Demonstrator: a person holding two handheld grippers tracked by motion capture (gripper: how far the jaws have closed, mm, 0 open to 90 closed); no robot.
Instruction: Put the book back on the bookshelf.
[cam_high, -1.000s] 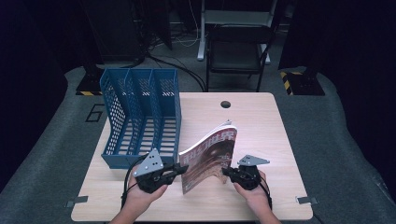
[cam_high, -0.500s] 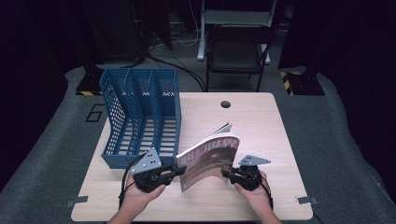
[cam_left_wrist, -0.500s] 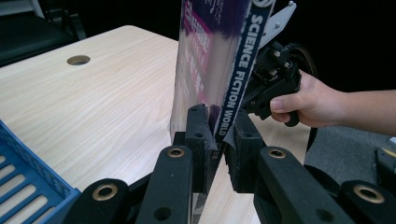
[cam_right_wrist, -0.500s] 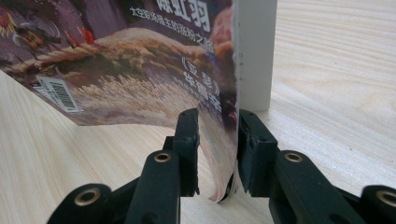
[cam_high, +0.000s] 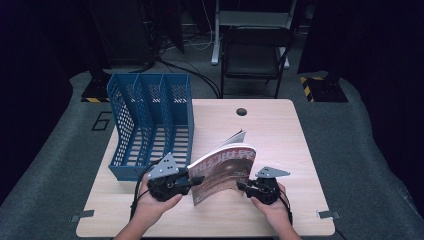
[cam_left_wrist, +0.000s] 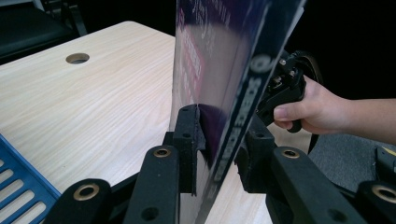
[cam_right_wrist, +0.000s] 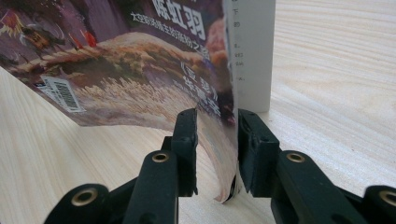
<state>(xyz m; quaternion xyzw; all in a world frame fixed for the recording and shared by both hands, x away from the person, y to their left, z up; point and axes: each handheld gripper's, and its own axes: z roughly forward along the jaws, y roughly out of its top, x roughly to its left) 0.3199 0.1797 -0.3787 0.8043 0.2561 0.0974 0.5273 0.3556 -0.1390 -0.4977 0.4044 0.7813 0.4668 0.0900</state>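
Observation:
A magazine (cam_high: 225, 170) with a purple cover stands on its edge on the wooden table (cam_high: 285, 150), leaning and bowed. My left gripper (cam_high: 192, 182) straddles its spine end (cam_left_wrist: 219, 70). Those jaws have just been opening, and the spine sits loosely between them (cam_left_wrist: 219, 135). My right gripper (cam_high: 240, 185) is at the other end, open after its jaws parted. The curled page edge (cam_right_wrist: 140, 60) lies against its right pad, with a gap to the left pad (cam_right_wrist: 217, 135). The left gripper view also has the right gripper (cam_left_wrist: 285, 88) in a hand behind the magazine.
A blue three-slot file rack (cam_high: 150, 125) stands just left of the magazine, its corner close to my left gripper (cam_left_wrist: 18, 186). A cable hole (cam_high: 242, 111) is at the table's far edge. A chair (cam_high: 255, 50) stands beyond the table.
Both pairs of jaws have parted around the magazine. The magazine has sunk lower and leans more than before. The hands have stayed about where they were.

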